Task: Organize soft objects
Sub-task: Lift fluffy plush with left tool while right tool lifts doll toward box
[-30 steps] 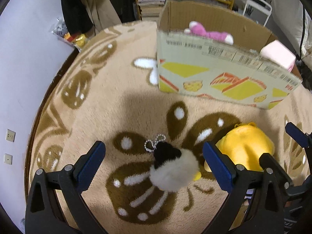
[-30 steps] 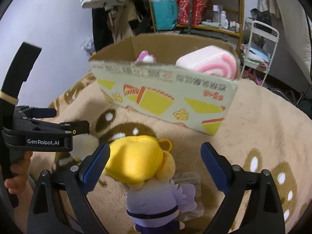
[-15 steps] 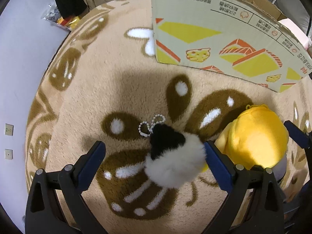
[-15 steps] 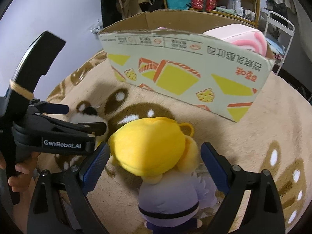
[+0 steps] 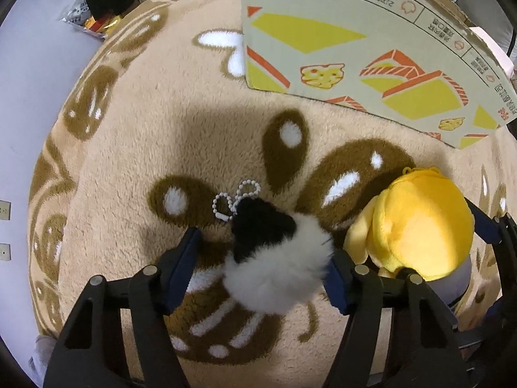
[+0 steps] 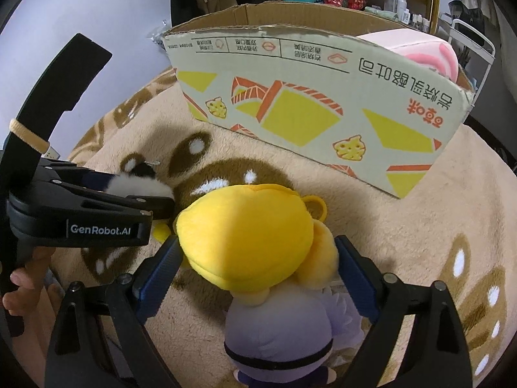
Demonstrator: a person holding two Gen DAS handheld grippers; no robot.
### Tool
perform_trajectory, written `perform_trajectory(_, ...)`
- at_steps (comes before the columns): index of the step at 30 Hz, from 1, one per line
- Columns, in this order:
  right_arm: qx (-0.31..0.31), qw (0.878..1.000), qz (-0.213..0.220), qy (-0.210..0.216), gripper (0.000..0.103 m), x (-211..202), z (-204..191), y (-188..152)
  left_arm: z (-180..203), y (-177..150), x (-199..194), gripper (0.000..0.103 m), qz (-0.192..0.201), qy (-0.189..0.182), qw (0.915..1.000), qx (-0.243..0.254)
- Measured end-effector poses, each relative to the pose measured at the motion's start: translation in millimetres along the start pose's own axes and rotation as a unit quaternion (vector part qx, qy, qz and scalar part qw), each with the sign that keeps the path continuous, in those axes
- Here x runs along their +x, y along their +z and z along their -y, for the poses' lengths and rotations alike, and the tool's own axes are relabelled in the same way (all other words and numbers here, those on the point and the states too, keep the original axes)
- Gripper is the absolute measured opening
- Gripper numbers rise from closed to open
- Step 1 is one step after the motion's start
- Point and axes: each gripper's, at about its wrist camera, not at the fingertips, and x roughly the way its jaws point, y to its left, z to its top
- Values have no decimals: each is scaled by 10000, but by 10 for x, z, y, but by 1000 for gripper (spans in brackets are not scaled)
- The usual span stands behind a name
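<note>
My left tool (image 5: 261,268) is closing around the black-and-white pompom (image 5: 274,265) on the rug (image 5: 135,148), not yet squeezing. My right tool (image 6: 257,271) is closing too, straddling the yellow-headed doll (image 6: 245,236) without gripping it.

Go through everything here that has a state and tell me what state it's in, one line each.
Left claw: closing around the pompom, right pad touching the fur.
Right claw: closing, astride the doll's head.
Pompom: lying on the rug, bead chain loose.
Doll: lying on the rug, yellow head toward the box.
Box: open at the top, a pink plush inside.
</note>
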Motion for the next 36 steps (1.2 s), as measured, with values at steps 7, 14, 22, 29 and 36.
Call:
perform_trajectory(7, -1, 10000, 29, 82, 80, -15, -2, -3, 86, -27, -18, 42, 100, 112, 9998, 141)
perform_trajectory(14, 87, 9998, 149, 30, 77, -115, 33, -5, 109, -90, -121, 32, 242, 135, 9993, 248)
perform_trajectory(22, 477, 9972, 562, -106, 76, -342, 224, 32, 187, -152, -416, 32, 812, -21, 9962, 327)
perform_trajectory(29, 641, 9918, 1101, -125, 76, -650, 316, 79, 235, -218, -828, 32, 1803, 55, 9831, 325)
perform_trajectory(36, 512, 9860, 1564, -266, 76, -862, 261, 146, 210, -268, -1219, 32, 2933, 113, 9556, 248)
